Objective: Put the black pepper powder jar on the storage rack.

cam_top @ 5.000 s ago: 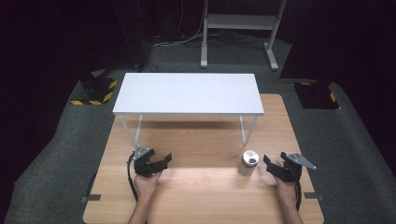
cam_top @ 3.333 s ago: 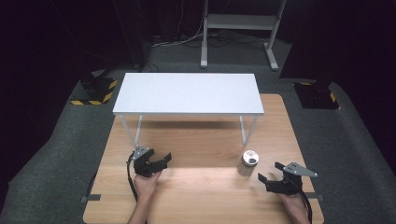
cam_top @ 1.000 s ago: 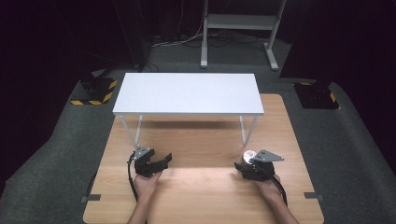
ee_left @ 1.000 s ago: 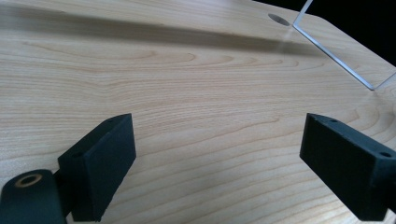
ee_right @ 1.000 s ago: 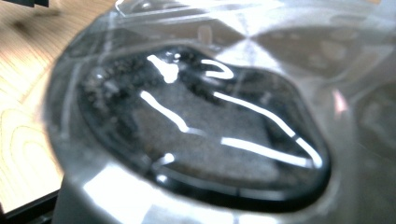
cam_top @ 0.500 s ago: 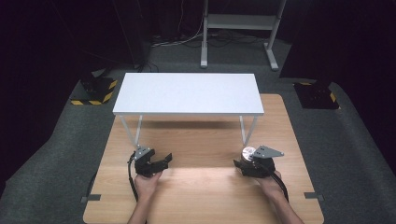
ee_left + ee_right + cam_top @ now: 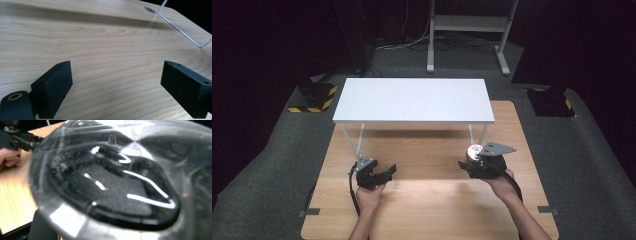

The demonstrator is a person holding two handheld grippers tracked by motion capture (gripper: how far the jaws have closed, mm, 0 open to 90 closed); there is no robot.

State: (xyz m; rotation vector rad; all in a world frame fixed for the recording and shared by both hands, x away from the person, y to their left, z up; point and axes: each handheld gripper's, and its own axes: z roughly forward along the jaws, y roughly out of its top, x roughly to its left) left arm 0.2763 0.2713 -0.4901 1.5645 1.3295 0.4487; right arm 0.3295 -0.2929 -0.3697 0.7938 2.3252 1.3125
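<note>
Sitting on the light wooden tabletop point(image 7: 432, 200), a small round shiny silver container point(image 7: 472, 152) with a clear lid over dark grainy contents rests just in front of the right front leg of the white rectangular raised shelf point(image 7: 412, 100). The right black two-jaw gripper point(image 7: 472, 167) is right up against it on the near side, grey three-cornered plate over it. In the right gripper view the container point(image 7: 117, 185) is huge and blurred between the jaws; whether they press on it I cannot tell. The left black two-jaw gripper point(image 7: 384, 172) lies well apart from the container, near the shelf's left front leg, jaws spread wide with bare wood between them point(image 7: 112, 90). Left hand point(image 7: 369, 195) holds it low on the tabletop.
</note>
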